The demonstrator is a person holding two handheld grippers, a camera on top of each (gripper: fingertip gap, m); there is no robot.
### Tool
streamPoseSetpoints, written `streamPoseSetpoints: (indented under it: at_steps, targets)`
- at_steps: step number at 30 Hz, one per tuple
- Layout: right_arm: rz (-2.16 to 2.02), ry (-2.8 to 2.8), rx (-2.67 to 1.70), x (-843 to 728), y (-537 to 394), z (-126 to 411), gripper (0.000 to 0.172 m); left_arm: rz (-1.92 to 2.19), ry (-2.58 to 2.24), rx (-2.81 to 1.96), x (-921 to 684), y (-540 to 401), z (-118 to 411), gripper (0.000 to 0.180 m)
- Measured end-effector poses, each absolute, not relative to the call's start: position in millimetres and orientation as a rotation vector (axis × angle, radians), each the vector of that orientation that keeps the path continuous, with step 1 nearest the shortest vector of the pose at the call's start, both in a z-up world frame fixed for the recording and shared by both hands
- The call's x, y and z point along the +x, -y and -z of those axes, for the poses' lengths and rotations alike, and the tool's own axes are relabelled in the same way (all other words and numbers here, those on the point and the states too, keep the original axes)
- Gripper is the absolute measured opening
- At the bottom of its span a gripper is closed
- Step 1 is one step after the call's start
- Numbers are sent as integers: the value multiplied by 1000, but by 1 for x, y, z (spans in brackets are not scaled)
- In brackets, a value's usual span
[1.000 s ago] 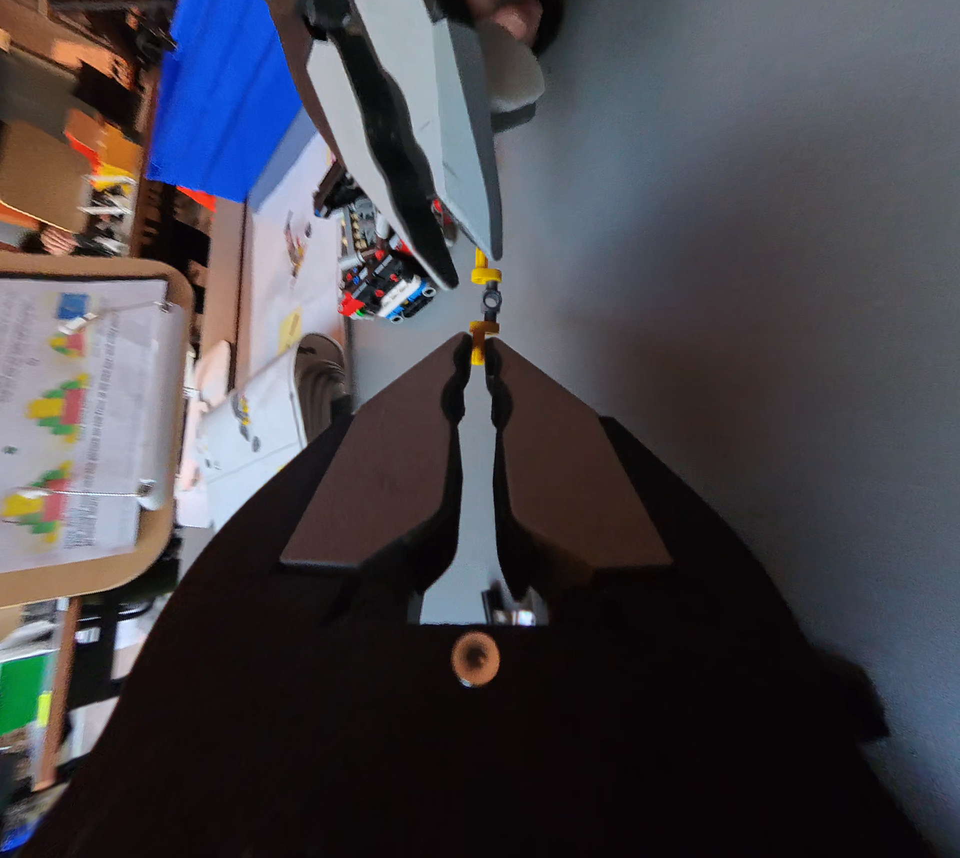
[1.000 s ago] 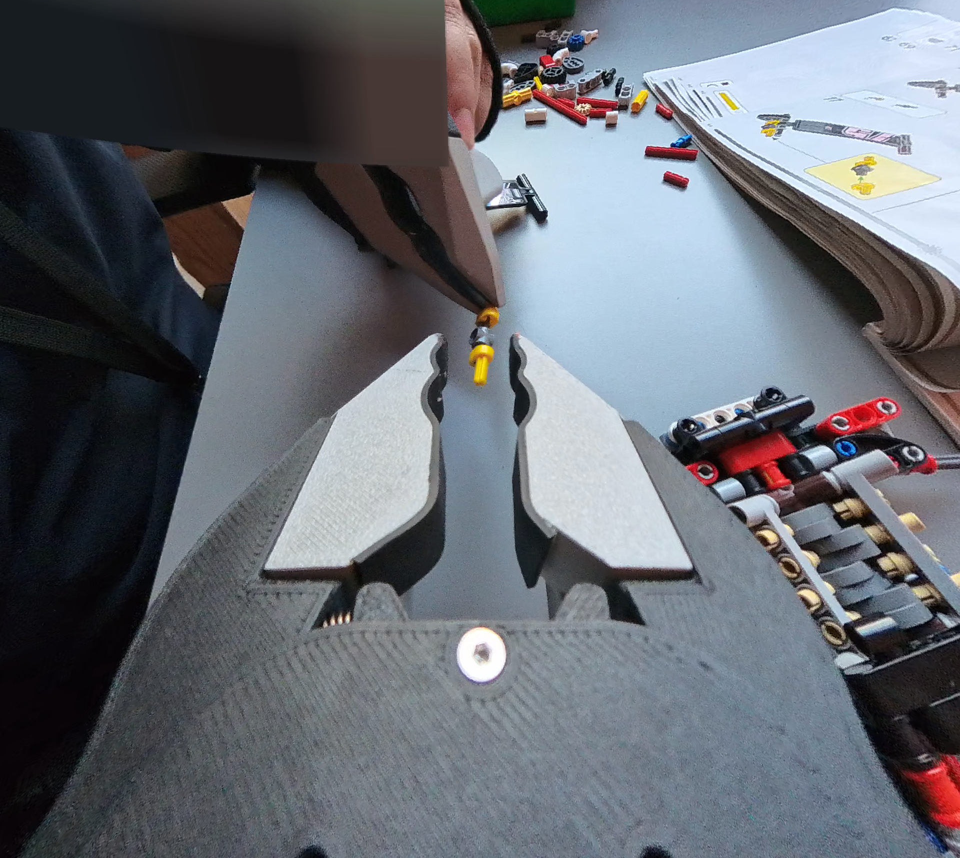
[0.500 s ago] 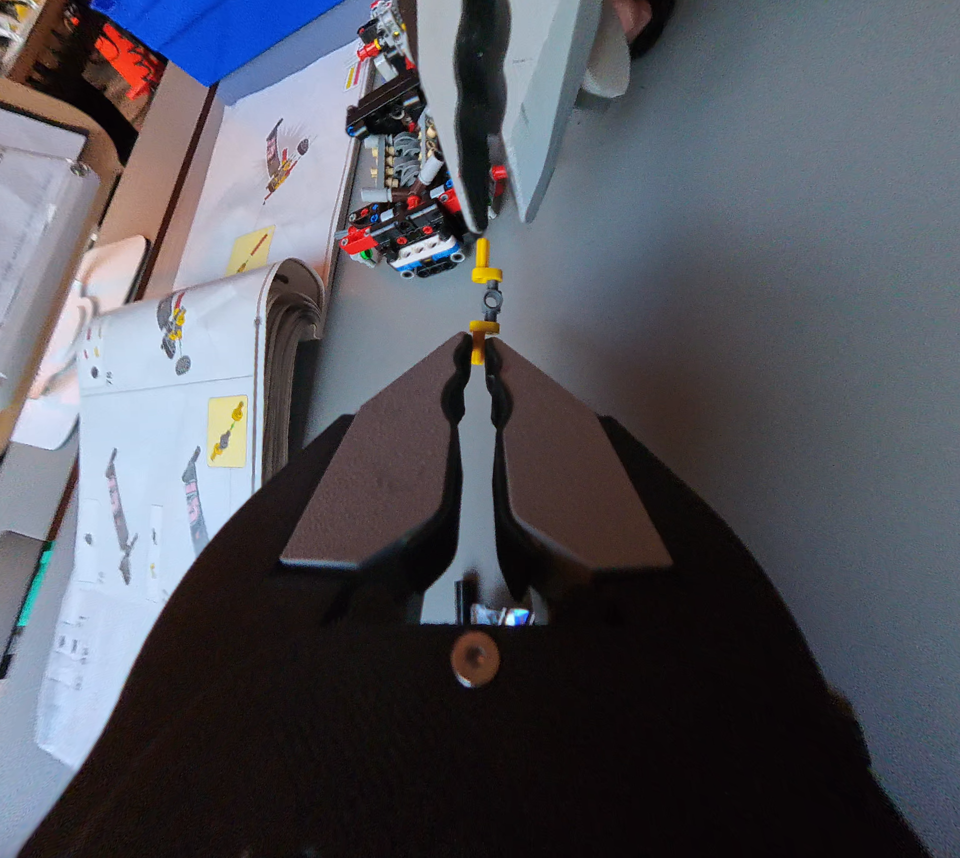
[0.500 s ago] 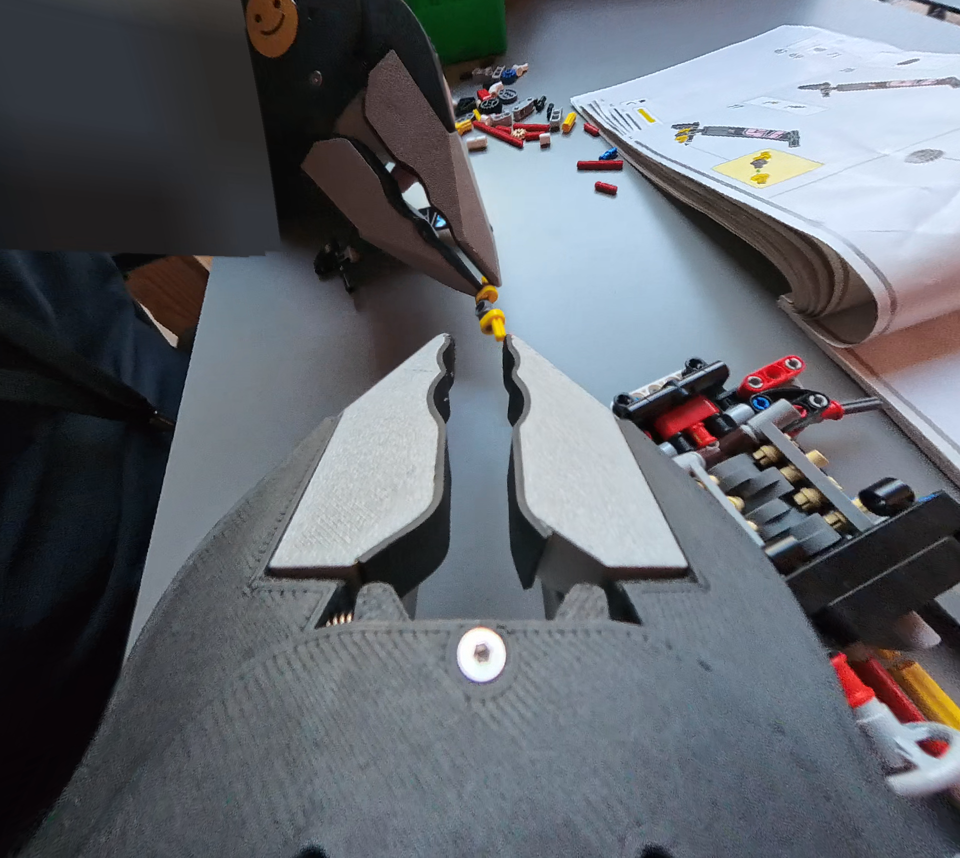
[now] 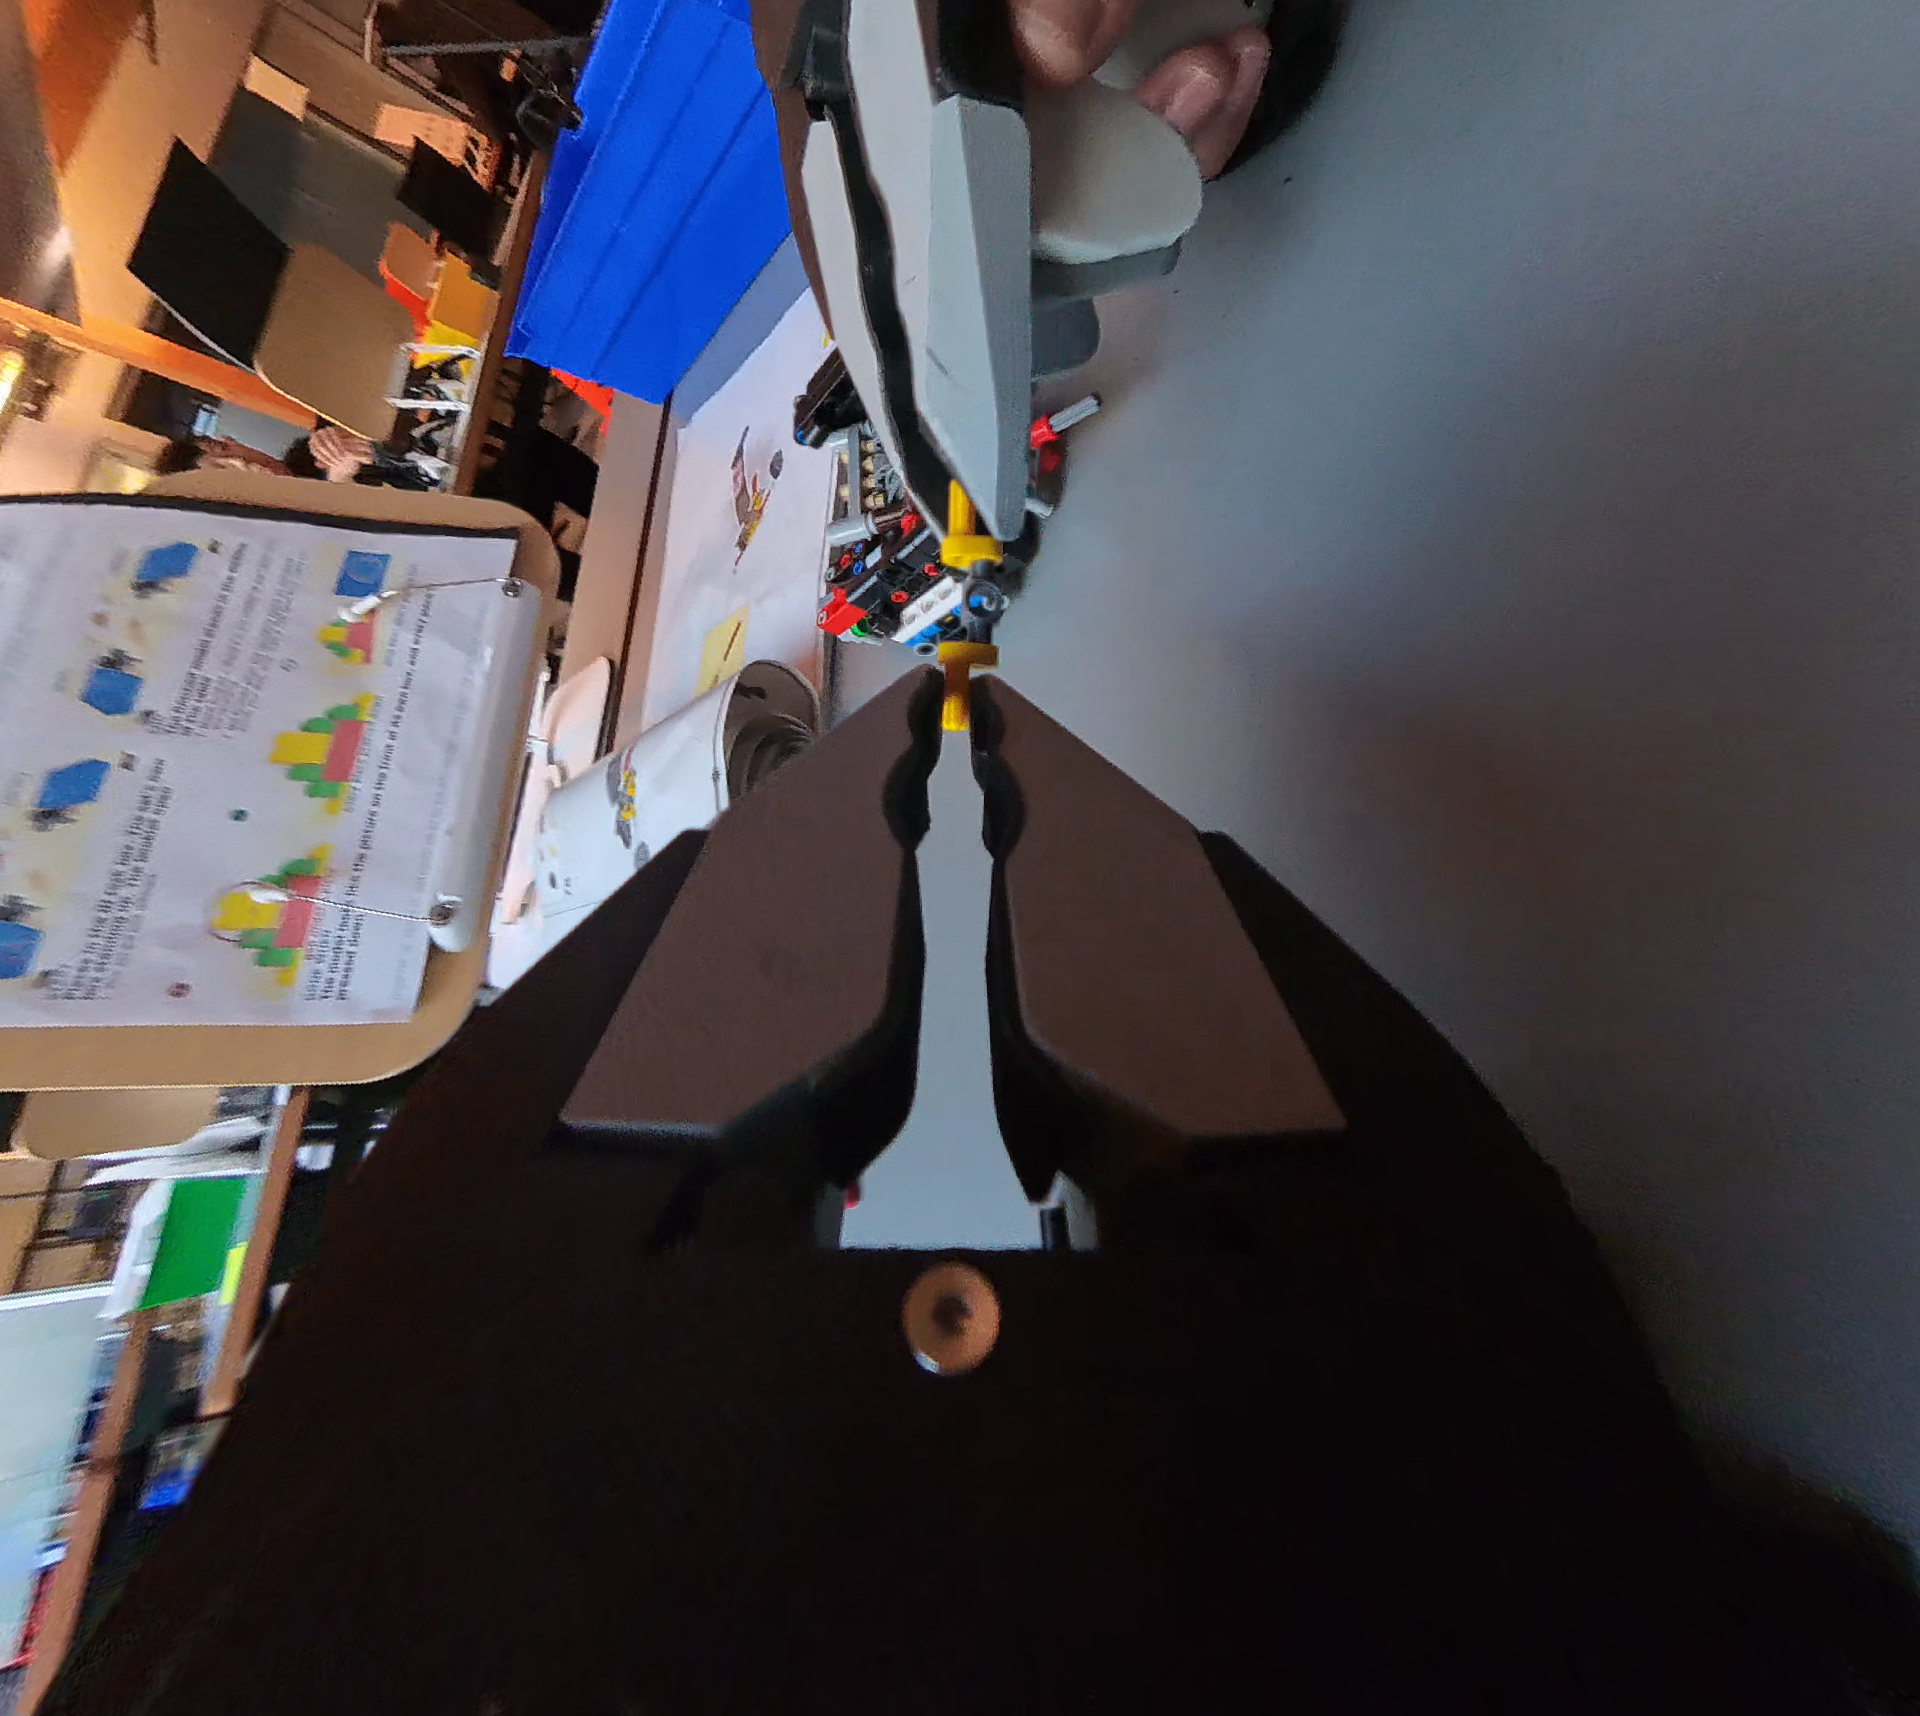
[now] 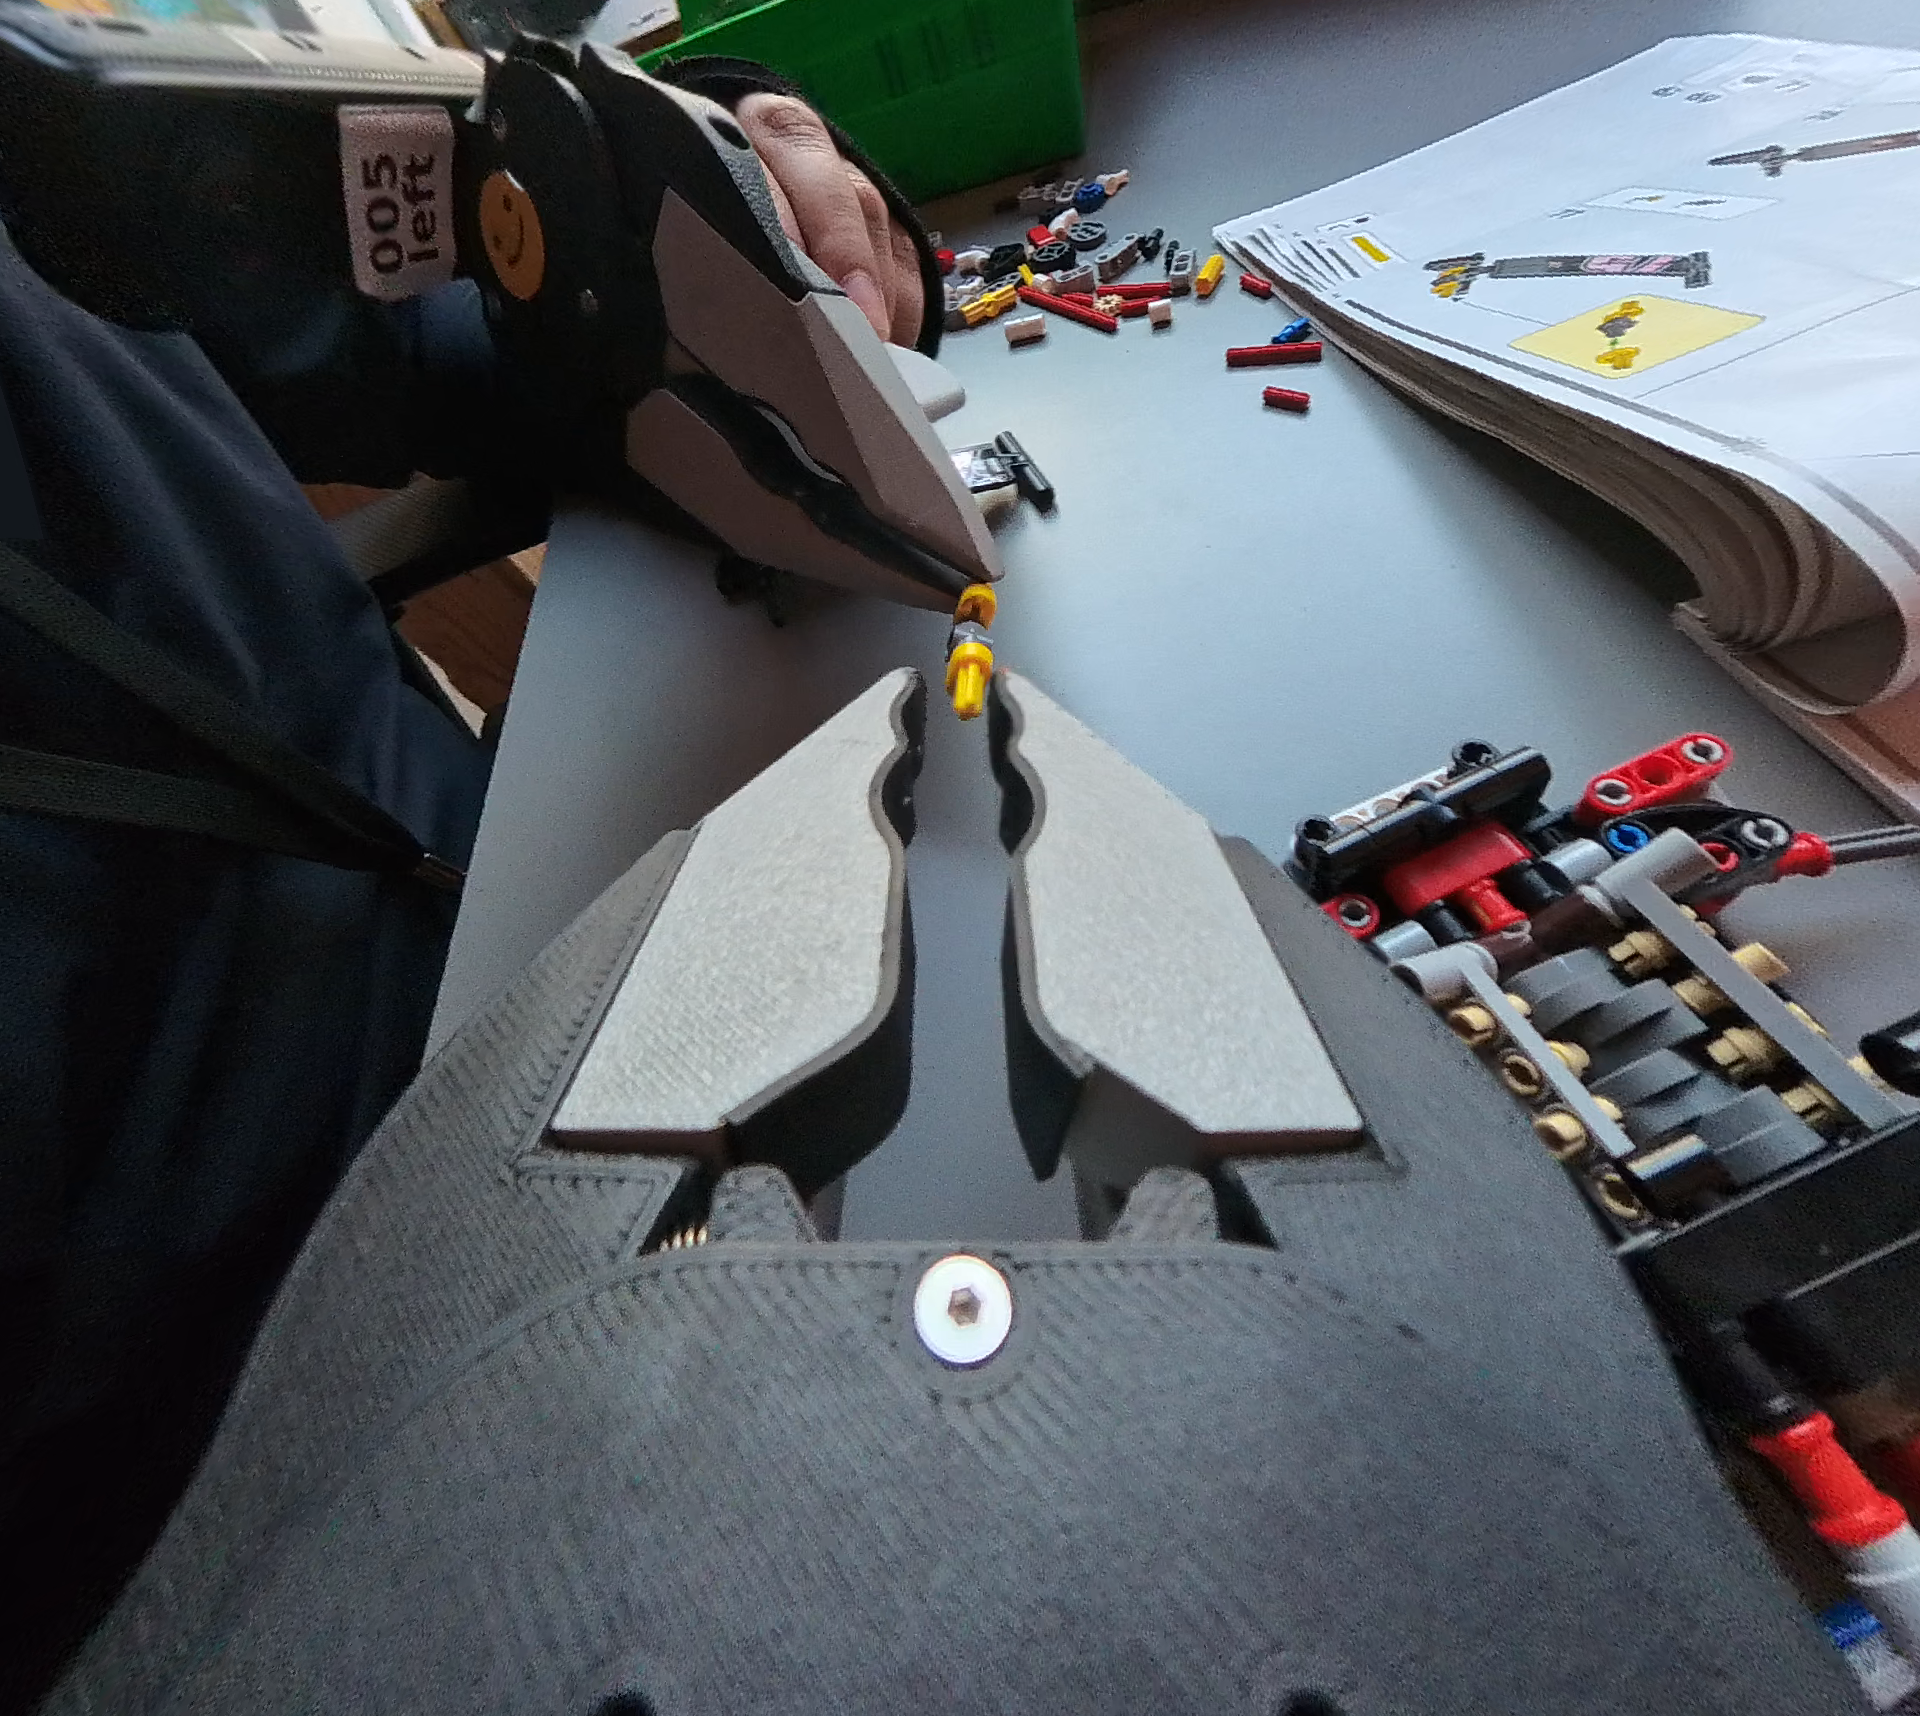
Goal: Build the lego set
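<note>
— What is held, and by which gripper?

— A small pin piece [image 6: 968, 658], yellow at both ends with a grey joint between, is clamped by one yellow end in the tips of the left gripper [image 5: 954, 690]. That gripper's jaws are drawn almost together. The piece appears to be held clear of the table [image 6: 1247, 575], just ahead of both grippers.

— And the right gripper [image 6: 954, 702]?

— Its jaws are narrowly parted. The free yellow end is set between its fingertips, but a sliver of gap is seen at one pad, so no grip can be claimed.

— What is found around them?

— A half-built model [image 6: 1558, 939] is seen just to the right gripper's right. An open booklet [image 6: 1610, 378] lies farther ahead on that side. Loose parts [image 6: 1091, 284] and a green bin [image 6: 914, 35] are well ahead.

— What is hard to make out?

— In the left wrist view the right gripper's fingers are seen edge-on, and the far yellow end is partly covered by them. Contact at the other pad cannot be told. The model is cut off at the frame edge.
</note>
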State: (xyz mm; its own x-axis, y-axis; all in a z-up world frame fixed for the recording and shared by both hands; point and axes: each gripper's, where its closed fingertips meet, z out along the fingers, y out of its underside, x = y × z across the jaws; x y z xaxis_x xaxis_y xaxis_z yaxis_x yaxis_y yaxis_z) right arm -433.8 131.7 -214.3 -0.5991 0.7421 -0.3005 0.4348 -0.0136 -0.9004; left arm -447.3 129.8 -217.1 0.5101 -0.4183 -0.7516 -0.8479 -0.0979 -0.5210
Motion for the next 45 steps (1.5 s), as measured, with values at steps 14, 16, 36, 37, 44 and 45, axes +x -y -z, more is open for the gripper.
streamPoseSetpoints:
  at_steps: [14, 16, 36, 37, 44, 45]
  targets:
    - [-1624, 1984, -1223, -434, -137, 212, 3, -464, -984, -1740, -449, -132, 213, 7]
    - [-1611, 1979, -1219, -434, -138, 212, 3, -442, -971, -1764, -451, -133, 216, 11]
    - [-1362, 1418, -1222, -428, -236, 158, 3, -387, -474, -2000, -562, -128, 195, 13]
    - [-1380, 1434, -1228, -429, -233, 160, 3, -313, -461, -2032, -566, -123, 196, 11]
    - [-1331, 1571, -1152, -434, -203, 171, 3, -68, -504, -2159, -573, -93, 207, 15]
    - [-1307, 1581, -1135, -435, -200, 172, 3, -88, -527, -2170, -575, -90, 209, 15]
